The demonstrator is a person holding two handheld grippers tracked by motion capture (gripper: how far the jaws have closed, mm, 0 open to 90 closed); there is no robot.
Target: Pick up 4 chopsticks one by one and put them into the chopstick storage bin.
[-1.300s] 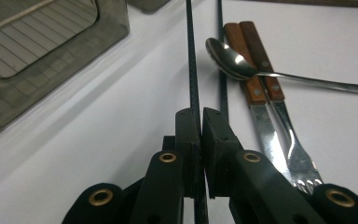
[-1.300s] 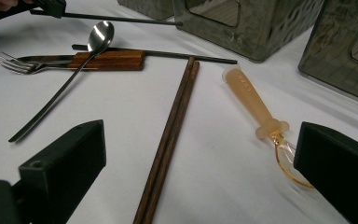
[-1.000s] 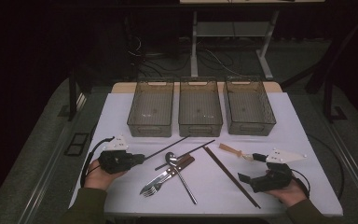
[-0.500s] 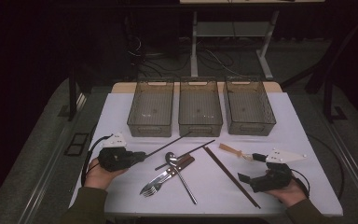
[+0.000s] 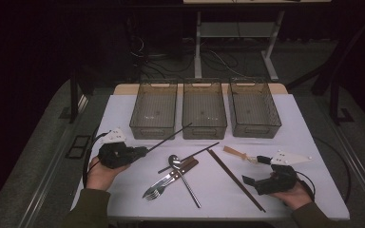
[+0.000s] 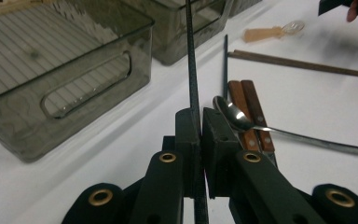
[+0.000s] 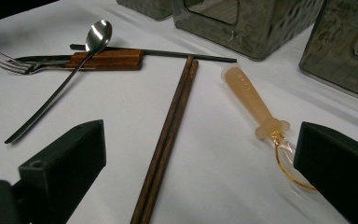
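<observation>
— Three ribbed, smoky plastic bins [image 5: 204, 111] along the table's [image 5: 123, 107] far edge; bare white between them and the cutlery.

— Left gripper [image 6: 200, 128] clenched on a thin black chopstick [image 6: 192, 70], angled toward the leftmost bin. Right gripper [image 7: 200, 154] spread wide, straddling brown wooden chopsticks [image 7: 168, 140].

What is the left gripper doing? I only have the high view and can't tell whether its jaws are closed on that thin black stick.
Observer: Yes. In the left gripper view the left gripper is shut on the thin black chopstick, which runs out between the jaws toward the clear plastic bins.
Operator: And the right one?
Observer: The right gripper is wide open and holds nothing; the pair of brown wooden chopsticks lies on the table between its jaws.
Operator: What is that pale thing near it?
Observer: A utensil with a translucent amber plastic handle; its clear end sits beside the right jaw.
</observation>
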